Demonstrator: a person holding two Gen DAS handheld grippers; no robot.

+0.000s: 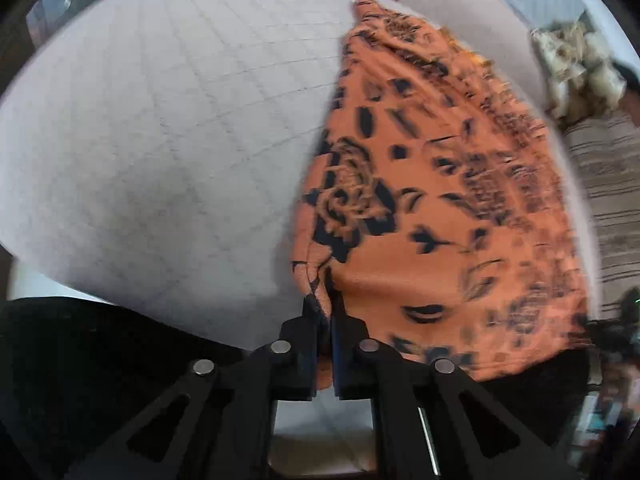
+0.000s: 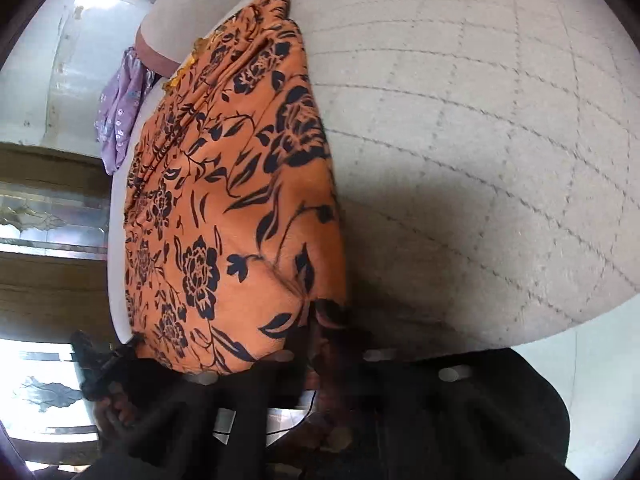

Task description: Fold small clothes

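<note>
An orange garment with a black flower print [image 1: 436, 200] is stretched over a white quilted surface [image 1: 160, 120]. My left gripper [image 1: 323, 300] is shut on its near corner, the cloth bunched between the fingers. In the right wrist view the same garment [image 2: 224, 200] hangs taut to the left over the quilted surface [image 2: 480, 120]. My right gripper [image 2: 328, 320] is shut on another corner of it; its fingers are blurred and dark. The other gripper [image 2: 100, 364] shows dimly at the lower left of that view.
A purple flowered cloth [image 2: 120, 112] lies at the far edge of the surface. A pale patterned bundle [image 1: 576, 68] sits at the right, beside striped fabric [image 1: 608, 200]. A window with metal grille [image 2: 44, 392] is off to the left. Views are motion-blurred.
</note>
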